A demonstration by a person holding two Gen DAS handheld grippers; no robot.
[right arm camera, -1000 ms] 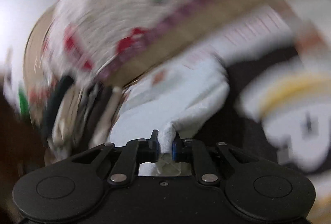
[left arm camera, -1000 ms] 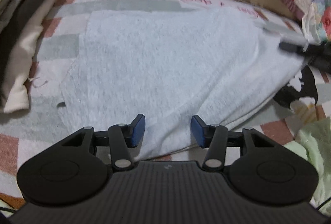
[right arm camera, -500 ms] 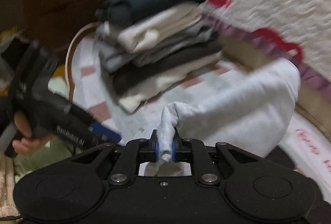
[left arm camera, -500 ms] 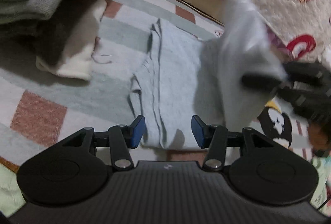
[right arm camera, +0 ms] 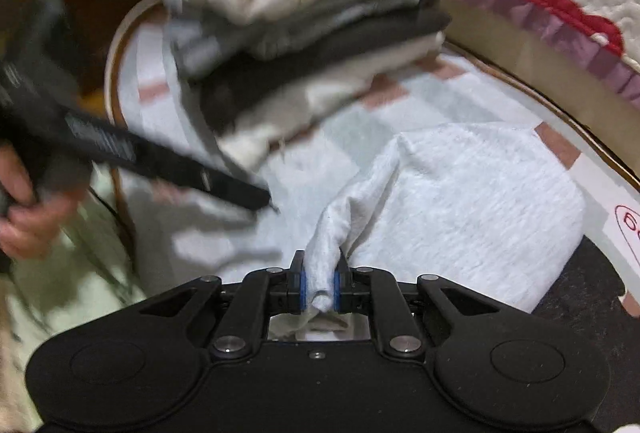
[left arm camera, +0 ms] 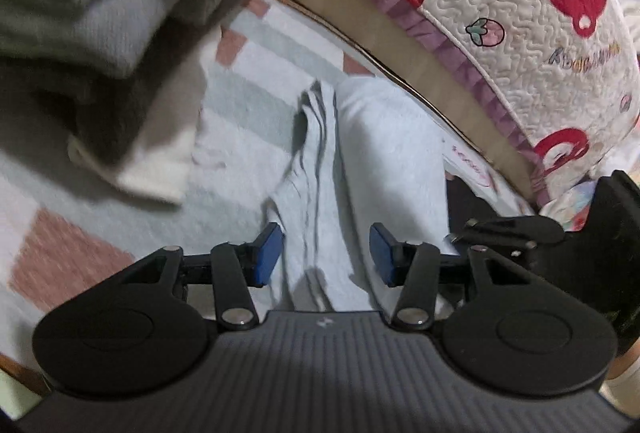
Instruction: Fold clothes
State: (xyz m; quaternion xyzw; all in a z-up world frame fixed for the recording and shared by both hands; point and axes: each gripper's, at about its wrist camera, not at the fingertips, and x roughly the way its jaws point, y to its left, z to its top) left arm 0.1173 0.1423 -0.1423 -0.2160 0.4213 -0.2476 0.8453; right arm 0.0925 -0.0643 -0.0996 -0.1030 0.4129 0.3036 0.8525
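The pale shirt (right arm camera: 472, 201), spread flat a second ago, is now lying doubled over just ahead of both claws, so one fold is looking done. The right claw (right arm camera: 320, 289) is pinching a bunched shirt edge between narrow jaws; the left claw (left arm camera: 325, 253) is closing, half-wide, with shirt folds between its pads but no contact. Red lettering on the quilt (left arm camera: 500, 45) is too blurred to read.

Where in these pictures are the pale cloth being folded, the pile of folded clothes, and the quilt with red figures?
pale cloth (right arm camera: 480, 193): right wrist view, flat top layer.
pile of folded clothes (right arm camera: 320, 45): right wrist view, middle layers.
quilt (left arm camera: 500, 13): left wrist view, stitched cream surface.
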